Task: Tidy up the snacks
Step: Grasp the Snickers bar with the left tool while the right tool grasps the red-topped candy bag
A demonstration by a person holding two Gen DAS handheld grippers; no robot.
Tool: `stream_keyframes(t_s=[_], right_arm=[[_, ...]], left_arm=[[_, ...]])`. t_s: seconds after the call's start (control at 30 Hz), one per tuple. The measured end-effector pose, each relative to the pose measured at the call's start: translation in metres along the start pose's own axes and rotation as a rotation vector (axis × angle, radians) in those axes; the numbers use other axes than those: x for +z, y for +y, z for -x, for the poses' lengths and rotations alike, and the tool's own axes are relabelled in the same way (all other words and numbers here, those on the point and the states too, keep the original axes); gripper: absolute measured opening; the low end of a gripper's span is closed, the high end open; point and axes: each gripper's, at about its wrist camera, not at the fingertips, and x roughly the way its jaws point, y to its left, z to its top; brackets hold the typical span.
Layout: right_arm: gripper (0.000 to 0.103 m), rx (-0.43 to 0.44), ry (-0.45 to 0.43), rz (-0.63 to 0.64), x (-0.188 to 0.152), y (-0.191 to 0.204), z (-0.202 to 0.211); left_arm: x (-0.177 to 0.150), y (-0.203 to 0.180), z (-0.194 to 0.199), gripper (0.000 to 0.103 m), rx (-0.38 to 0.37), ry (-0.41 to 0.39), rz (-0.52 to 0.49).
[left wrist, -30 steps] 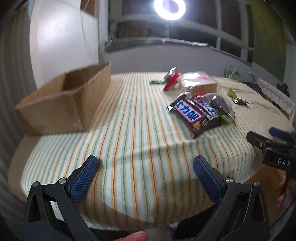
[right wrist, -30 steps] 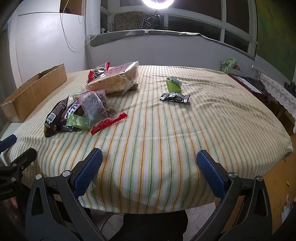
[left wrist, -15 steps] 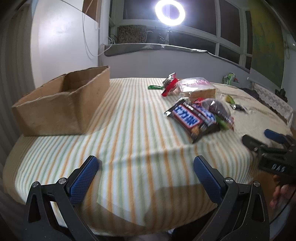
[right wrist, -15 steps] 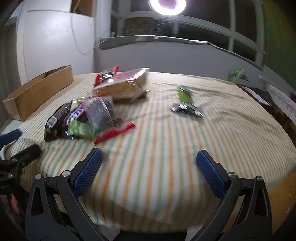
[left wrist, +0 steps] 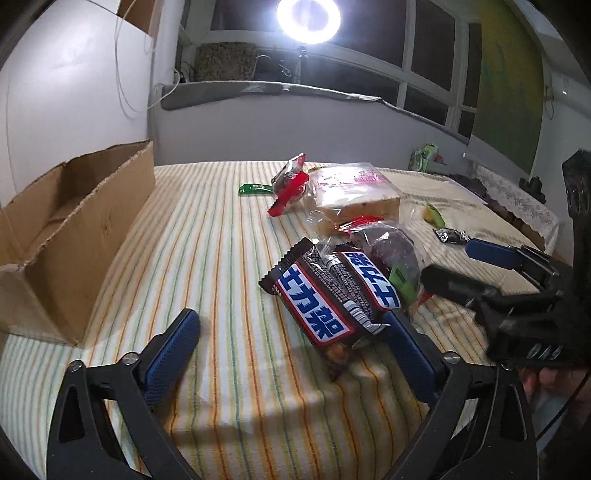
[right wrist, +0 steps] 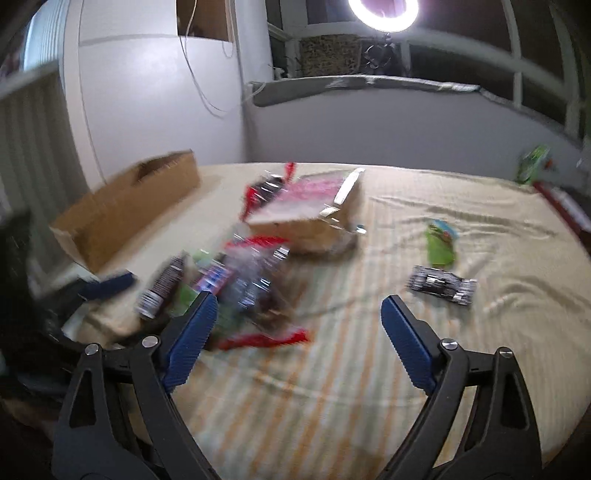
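Closing slightly yet empty, both hand-held grippers, left (left wrist: pixel 291 328) and right (right wrist: pixel 295 314), near light, crinkly, slippery snacks (left wrist: pixel 321 299); pinch mid-wrapper.

A ring light (left wrist: pixel 308 20) glares white at the top of both views and leaves the room dim beyond it, casting soft shadows toward the camera. The left wrist view is sharp, the right wrist view smeared by motion blur. Fisheye distortion bends both, with dark vignetted corners.
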Motion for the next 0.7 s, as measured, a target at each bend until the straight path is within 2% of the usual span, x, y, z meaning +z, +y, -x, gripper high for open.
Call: stream_keyframes(t_s=[0.1, 0.17, 0.2, 0.3, 0.33, 0.37, 0.4, 0.43, 0.47, 0.53, 0.7], right_arm=[[0.092, 0.028, 0.054, -0.020, 0.009, 0.001, -0.013], [0.084, 0.042, 0.089, -0.035, 0.013, 0.001, -0.027], [0.082, 0.051, 0.095, -0.041, 0.013, 0.002, -0.030], [0.068, 0.073, 0.121, -0.070, 0.013, 0.003, -0.043], [0.048, 0.088, 0.112, -0.085, 0.011, 0.001, -0.043], [0.036, 0.099, 0.109, -0.092, 0.011, 0.000, -0.043], [0.035, 0.095, 0.112, -0.096, 0.009, 0.000, -0.043], [0.035, 0.093, 0.110, -0.099, 0.006, -0.001, -0.041], [0.035, 0.091, 0.102, -0.109, 0.003, -0.002, -0.036], [0.035, 0.075, 0.073, -0.140, -0.003, -0.006, -0.024], [0.035, 0.031, 0.068, -0.160, -0.009, -0.012, -0.013]], left_arm=[[-0.001, -0.001, 0.001, 0.085, -0.006, -0.003, -0.011], [0.000, -0.001, 0.000, 0.073, -0.016, -0.003, -0.021], [0.000, -0.001, 0.000, 0.071, -0.017, -0.001, -0.021], [0.002, 0.004, 0.000, 0.064, -0.026, 0.000, -0.005], [0.001, 0.006, 0.000, 0.060, -0.027, 0.002, -0.006], [0.001, 0.007, 0.000, 0.054, -0.025, 0.002, -0.007], [0.002, 0.009, 0.001, 0.050, -0.026, 0.000, -0.002], [0.002, 0.011, 0.001, 0.039, -0.027, 0.000, 0.003], [0.002, 0.014, 0.002, 0.034, -0.021, -0.002, 0.011], [0.001, 0.020, 0.004, 0.029, -0.025, -0.008, 0.030], [-0.001, 0.024, 0.008, 0.029, -0.019, -0.015, 0.044]])
